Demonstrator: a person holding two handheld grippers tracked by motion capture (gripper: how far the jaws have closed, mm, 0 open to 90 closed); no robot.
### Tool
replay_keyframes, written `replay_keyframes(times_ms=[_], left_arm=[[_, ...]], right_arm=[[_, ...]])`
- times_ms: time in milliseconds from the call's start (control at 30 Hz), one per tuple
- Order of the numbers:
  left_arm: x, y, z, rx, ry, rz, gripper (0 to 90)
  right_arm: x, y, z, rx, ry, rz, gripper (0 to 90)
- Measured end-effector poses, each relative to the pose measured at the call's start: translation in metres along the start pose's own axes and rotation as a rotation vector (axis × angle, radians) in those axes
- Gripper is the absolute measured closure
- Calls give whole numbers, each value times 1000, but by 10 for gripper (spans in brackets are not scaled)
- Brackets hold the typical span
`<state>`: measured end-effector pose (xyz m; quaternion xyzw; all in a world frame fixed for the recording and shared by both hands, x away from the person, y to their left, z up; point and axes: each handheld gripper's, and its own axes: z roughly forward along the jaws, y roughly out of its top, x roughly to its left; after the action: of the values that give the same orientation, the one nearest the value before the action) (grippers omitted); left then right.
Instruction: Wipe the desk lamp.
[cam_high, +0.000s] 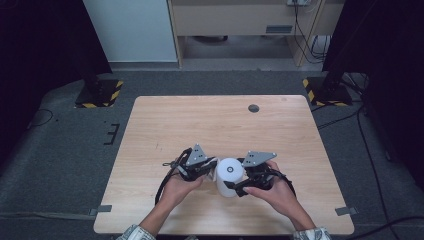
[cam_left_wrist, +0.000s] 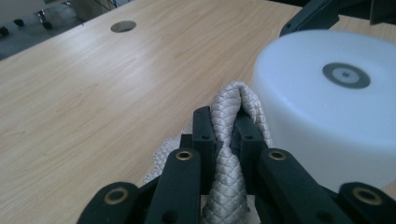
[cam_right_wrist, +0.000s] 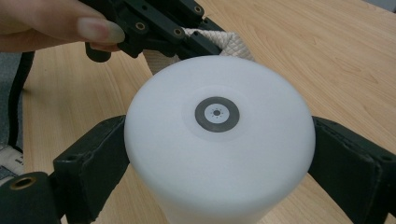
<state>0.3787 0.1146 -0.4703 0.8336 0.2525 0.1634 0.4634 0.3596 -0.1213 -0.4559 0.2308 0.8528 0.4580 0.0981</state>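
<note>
A white cylinder (cam_high: 229, 176) with a small grey disc on top stands on the wooden table (cam_high: 200, 125) near its front. My right gripper (cam_right_wrist: 219, 154) is shut on the white cylinder (cam_right_wrist: 219, 154), one jaw against each side. My left gripper (cam_left_wrist: 224, 135) is shut on a fold of white quilted cloth (cam_left_wrist: 233, 140) right beside the cylinder (cam_left_wrist: 327, 107). In the right gripper view the left gripper (cam_right_wrist: 159, 28) and the cloth (cam_right_wrist: 224, 43) sit just behind the cylinder. From above, both grippers (cam_high: 212, 167) (cam_high: 235, 186) flank the cylinder.
A round cable hole (cam_high: 253, 108) lies at the table's back right. Two stand bases with yellow-black tape (cam_high: 97, 94) (cam_high: 325, 91) rest on the carpet beyond the table. Cables (cam_high: 167, 177) trail from the grippers. The far half of the tabletop is bare wood.
</note>
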Motion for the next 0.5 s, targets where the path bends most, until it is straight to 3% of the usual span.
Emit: replay_keyframes(times_ms=[267, 400, 500], left_arm=[[-1, -18, 25, 122, 6, 41, 819], [-1, -20, 28, 138, 1, 36, 819], [-1, -16, 23, 120, 3, 36, 819]], right_arm=[[0, 0, 0, 0, 0, 0, 94], [0, 0, 0, 0, 0, -1, 94], [0, 0, 0, 1, 0, 1, 94]])
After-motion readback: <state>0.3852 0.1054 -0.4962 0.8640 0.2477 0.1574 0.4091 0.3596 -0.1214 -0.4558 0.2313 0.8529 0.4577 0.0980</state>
